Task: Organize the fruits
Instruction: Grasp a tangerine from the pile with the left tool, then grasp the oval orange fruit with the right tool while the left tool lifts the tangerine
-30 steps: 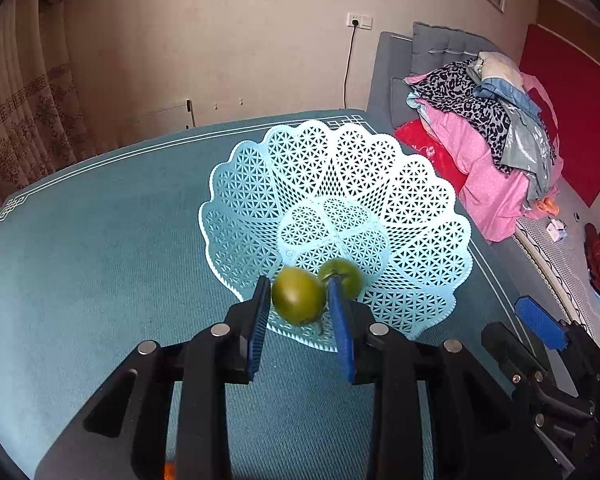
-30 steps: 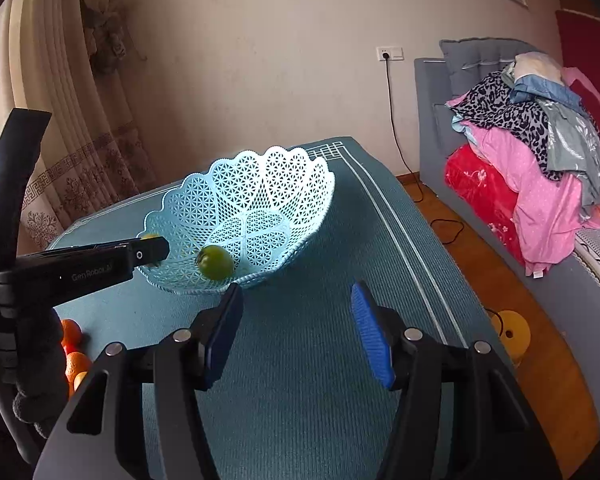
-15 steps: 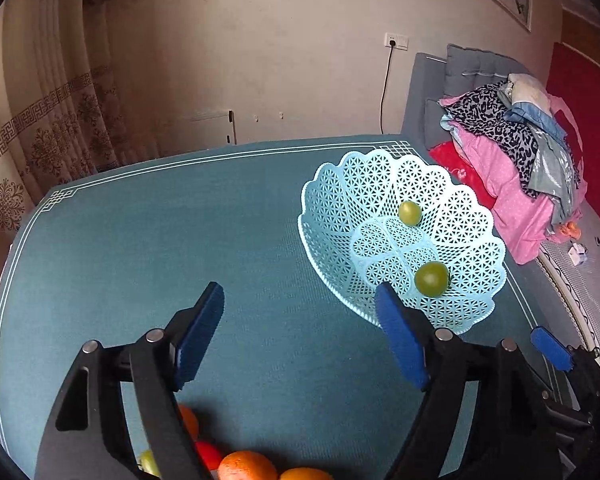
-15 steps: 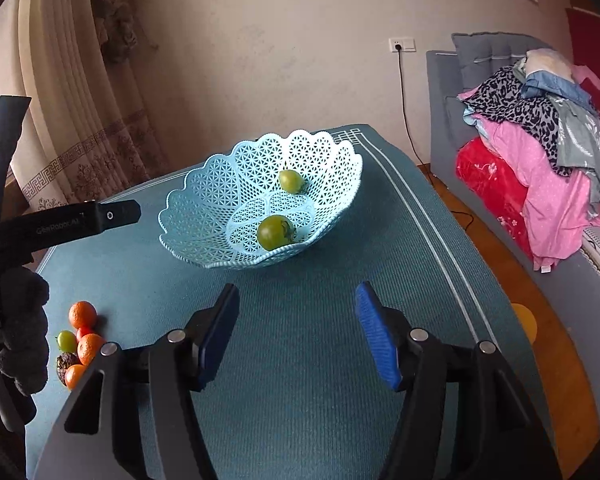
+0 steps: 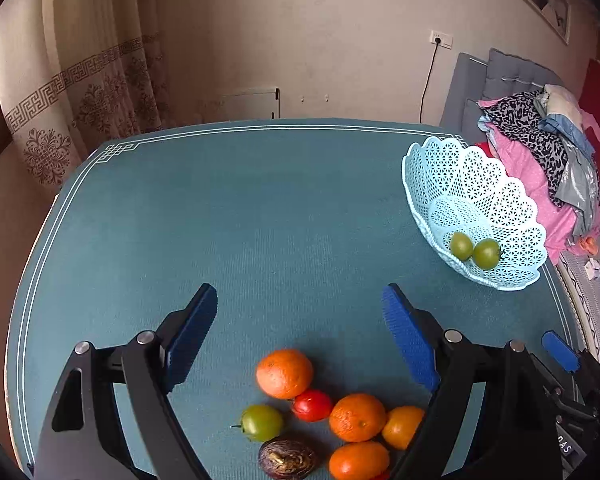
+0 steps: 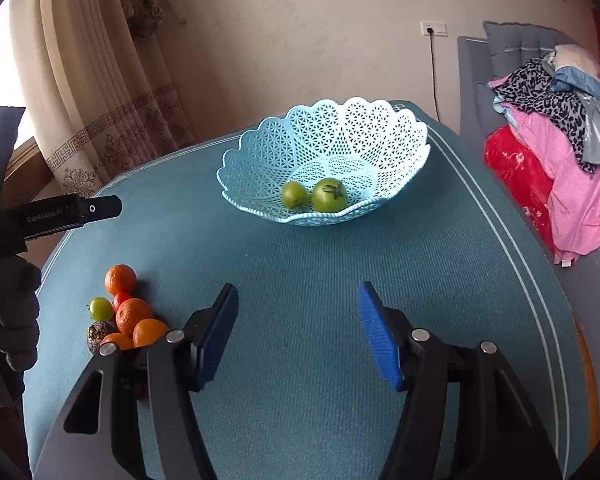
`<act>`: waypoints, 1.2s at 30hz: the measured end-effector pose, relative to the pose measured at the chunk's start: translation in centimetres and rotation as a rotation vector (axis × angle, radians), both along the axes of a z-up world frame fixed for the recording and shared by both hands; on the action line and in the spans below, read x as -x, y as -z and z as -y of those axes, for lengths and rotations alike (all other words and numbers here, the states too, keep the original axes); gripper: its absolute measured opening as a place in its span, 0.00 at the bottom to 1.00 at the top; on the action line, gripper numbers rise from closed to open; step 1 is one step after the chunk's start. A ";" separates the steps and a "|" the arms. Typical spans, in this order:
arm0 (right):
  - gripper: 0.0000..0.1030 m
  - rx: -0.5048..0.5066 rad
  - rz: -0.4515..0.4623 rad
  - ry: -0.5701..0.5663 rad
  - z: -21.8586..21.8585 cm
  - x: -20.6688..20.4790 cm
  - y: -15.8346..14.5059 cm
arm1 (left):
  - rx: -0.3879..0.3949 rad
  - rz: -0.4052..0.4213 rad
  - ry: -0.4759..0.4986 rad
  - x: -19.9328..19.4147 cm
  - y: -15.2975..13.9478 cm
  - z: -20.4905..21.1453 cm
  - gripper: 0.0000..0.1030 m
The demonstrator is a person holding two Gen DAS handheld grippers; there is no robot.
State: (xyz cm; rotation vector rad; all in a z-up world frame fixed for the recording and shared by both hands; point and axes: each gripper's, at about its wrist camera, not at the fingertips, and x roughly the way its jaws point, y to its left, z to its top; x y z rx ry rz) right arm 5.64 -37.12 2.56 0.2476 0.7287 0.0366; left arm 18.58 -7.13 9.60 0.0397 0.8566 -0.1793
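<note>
**Fruit pile under left tongs, two greens already in basket**

Left gripper (image 5: 298, 312) is released, blue pads wide apart with nothing between them; its jaws have just been opening. I read it as hovering over the loose pile on the teal cloth-covered table (image 5: 260, 208). The pile lies just nearer than the pads, roughly centred between them: large round orange (image 5: 284, 373) at the far edge, small red tomato (image 5: 312, 405) touching it, green tomato (image 5: 261, 422) to the left with its stem pointing left, dark wrinkled passion fruit (image 5: 287, 457) nearest, long axis left-right.

Right gripper (image 6: 296, 336) is also released, jaws parted, empty, over bare cloth. The pile sits off its left side, so my left hand is the nearer one for the next pick.

Pale blue lattice plastic basket (image 6: 260, 152) stands far right on the table, well apart from the pile, holding two green tomatoes (image 6: 330, 195) touching each other.

My judgement: the orange is the easiest target; being round, it needs no wrist alignment.
</note>
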 end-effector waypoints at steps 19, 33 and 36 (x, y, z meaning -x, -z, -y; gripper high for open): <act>0.65 -0.018 -0.075 -0.044 -3.7 0.9 1.2 | 0.071 -0.180 -0.046 0.1 6.0 -2.4 0.83; 0.66 -0.020 -0.094 -0.061 -5.0 0.9 1.7 | 0.136 -0.196 0.001 0.4 6.5 -2.2 0.39; 0.66 -0.022 -0.092 -0.082 -5.6 0.9 1.7 | 0.125 -0.148 -0.002 1.0 5.8 -2.3 0.39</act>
